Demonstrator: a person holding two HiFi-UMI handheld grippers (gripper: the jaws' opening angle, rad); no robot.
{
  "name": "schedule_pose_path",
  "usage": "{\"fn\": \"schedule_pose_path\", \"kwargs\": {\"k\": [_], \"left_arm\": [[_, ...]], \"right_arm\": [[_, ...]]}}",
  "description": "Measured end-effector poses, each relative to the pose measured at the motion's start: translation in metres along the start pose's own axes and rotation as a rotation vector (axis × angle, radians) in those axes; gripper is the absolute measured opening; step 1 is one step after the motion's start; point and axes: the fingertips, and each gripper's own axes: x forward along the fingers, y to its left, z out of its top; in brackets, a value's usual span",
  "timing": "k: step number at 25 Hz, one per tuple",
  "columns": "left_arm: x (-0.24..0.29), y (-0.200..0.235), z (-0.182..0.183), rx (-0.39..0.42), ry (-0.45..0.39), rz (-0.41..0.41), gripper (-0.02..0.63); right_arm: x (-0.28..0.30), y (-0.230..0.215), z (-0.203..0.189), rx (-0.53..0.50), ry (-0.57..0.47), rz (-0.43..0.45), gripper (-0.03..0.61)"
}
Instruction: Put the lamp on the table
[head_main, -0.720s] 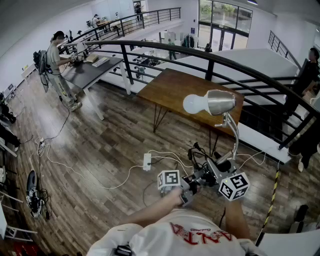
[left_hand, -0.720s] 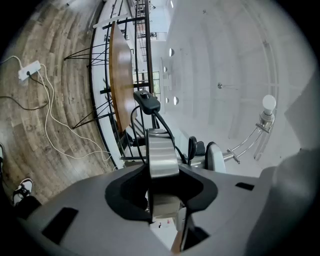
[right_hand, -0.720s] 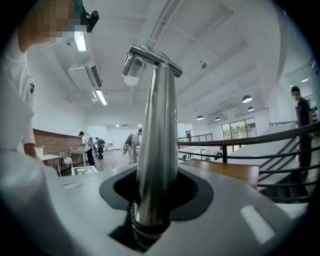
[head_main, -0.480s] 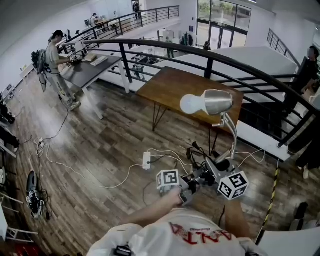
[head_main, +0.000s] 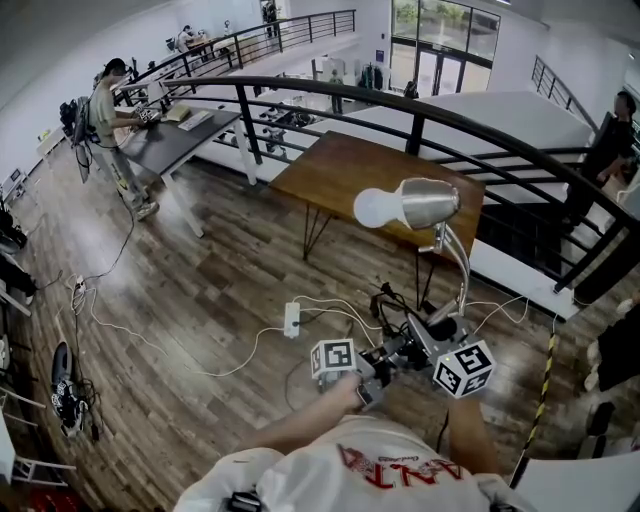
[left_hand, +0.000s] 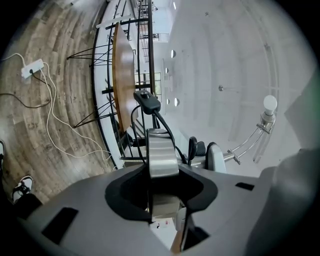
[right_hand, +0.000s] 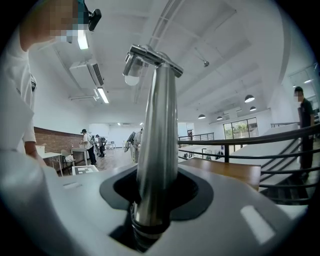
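Observation:
The lamp has a silver shade and a white bulb (head_main: 405, 205) on a curved silver neck (head_main: 462, 275), and I carry it in the air over the wooden floor. My left gripper (head_main: 383, 358) is shut on the lamp's silver base (left_hand: 161, 155), where the black cord and its switch (left_hand: 146, 101) come out. My right gripper (head_main: 432, 335) is shut on the tapered lower stem (right_hand: 157, 145). The bulb (right_hand: 132, 77) shows above that stem. The brown wooden table (head_main: 345, 175) stands ahead of the lamp, against the railing.
A black curved railing (head_main: 420, 120) runs behind the table, with a drop and stairs beyond. A white power strip (head_main: 293, 320) and loose cables lie on the floor below the lamp. One person stands at a grey desk (head_main: 180, 140) far left, another at the right edge (head_main: 610, 140).
In the head view the lamp's shade and both grippers have drifted slightly left and up. Both grips look unchanged.

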Motion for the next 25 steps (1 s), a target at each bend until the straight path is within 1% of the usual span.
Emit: {"fn": "schedule_pose_path", "kwargs": {"k": [6,13,18,21,25], "left_arm": [[-0.014,0.003,0.005,-0.014,0.010,0.003,0.143],[-0.043,0.011,0.030,-0.020,0.035,0.016,0.143],[-0.068,0.016,0.050,-0.008,0.047,0.024,0.143],[-0.071,0.019,0.064,-0.009,0.048,0.027,0.143],[-0.068,0.030,0.076,-0.032,0.049,0.030,0.143]], "right_arm": [[0.010,0.010,-0.003,0.011,0.009,-0.008,0.149],[0.042,0.029,-0.009,0.033,0.003,-0.025,0.149],[0.065,0.049,-0.012,0.034,-0.008,-0.031,0.150],[0.080,0.048,-0.012,0.040,-0.004,-0.029,0.150],[0.096,0.040,-0.020,0.046,0.010,-0.027,0.150]]}}
